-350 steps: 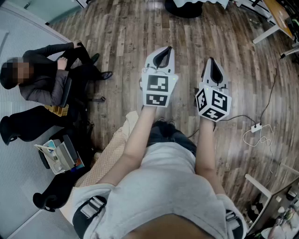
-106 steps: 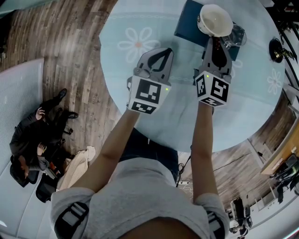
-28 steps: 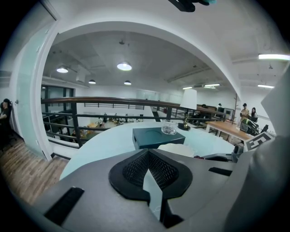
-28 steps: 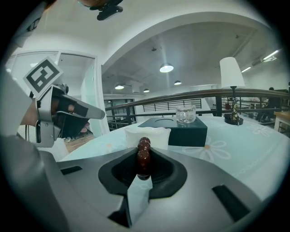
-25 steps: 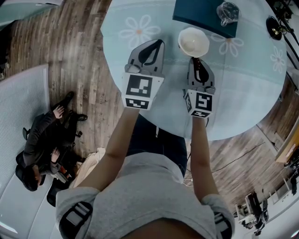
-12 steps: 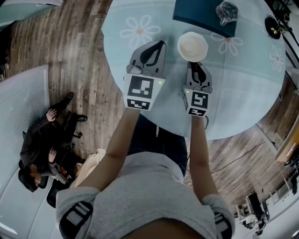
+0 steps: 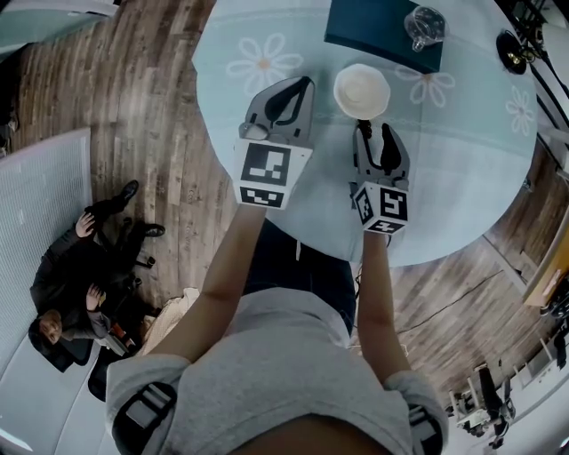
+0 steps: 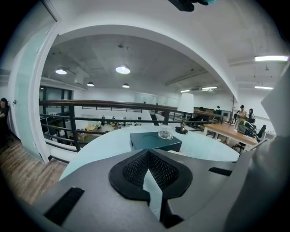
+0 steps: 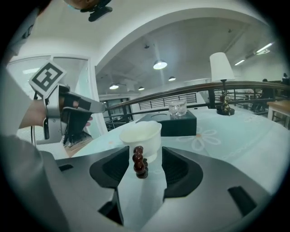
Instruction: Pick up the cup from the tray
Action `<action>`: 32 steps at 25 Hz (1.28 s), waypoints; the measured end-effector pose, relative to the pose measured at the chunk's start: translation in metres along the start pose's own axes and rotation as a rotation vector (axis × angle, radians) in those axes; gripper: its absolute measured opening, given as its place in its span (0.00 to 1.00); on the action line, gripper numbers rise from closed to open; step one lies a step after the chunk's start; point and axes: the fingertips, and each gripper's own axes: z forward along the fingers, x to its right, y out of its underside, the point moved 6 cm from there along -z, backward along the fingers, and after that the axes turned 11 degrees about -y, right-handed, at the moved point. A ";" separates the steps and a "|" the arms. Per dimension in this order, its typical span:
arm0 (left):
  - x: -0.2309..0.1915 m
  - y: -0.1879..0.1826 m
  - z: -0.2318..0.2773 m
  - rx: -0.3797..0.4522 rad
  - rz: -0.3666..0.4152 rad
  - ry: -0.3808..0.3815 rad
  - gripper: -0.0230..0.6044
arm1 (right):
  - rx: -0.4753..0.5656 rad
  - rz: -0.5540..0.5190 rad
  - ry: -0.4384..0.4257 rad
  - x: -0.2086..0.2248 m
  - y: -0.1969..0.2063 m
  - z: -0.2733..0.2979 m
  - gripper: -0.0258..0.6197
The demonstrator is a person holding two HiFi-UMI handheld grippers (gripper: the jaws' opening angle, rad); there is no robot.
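Released within the last half second, the right gripper's (image 7: 375,131) jaws have just been opening, and the white cup (image 7: 362,91), carried off the tray (image 7: 373,31) seconds earlier, stands on the table (image 7: 462,178) just beyond the jaw tips.

From the head view, the table is round and pale blue with daisy prints, set on a plank floor (image 7: 133,89). The dark tray lies at its far side with a clear glass (image 7: 424,27) on it, well apart from the cup. The left gripper (image 7: 305,83) hovers beside the cup, to its left. A person (image 7: 80,267) sits on the floor at left.

In the left gripper view, the left gripper (image 8: 148,151) is clenched, pad tips meeting with nothing between them. Beyond them lie the tray (image 8: 154,142), the glass (image 8: 165,132) and a white-shaded lamp (image 8: 185,106), in an open office hall with ceiling lights.

In the right gripper view, the right gripper (image 9: 145,154) stands slack, jaws apart. The cup (image 9: 142,133) sits upright on the table at their tips, its dark beaded handle (image 9: 139,165) in the gap, neither pad pressing it. The tray (image 9: 179,124), glass (image 9: 177,108) and lamp (image 9: 221,77) stand behind.
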 end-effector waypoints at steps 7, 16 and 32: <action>0.001 -0.011 0.002 0.021 0.027 0.001 0.04 | 0.160 0.049 0.106 0.040 -0.063 -0.007 0.34; 0.001 -0.018 0.008 0.021 -0.012 0.030 0.04 | 0.175 -0.018 0.135 0.096 -0.129 0.034 0.45; -0.028 -0.010 0.031 -0.022 -0.046 0.021 0.04 | 0.020 0.000 0.141 0.155 -0.140 0.117 0.53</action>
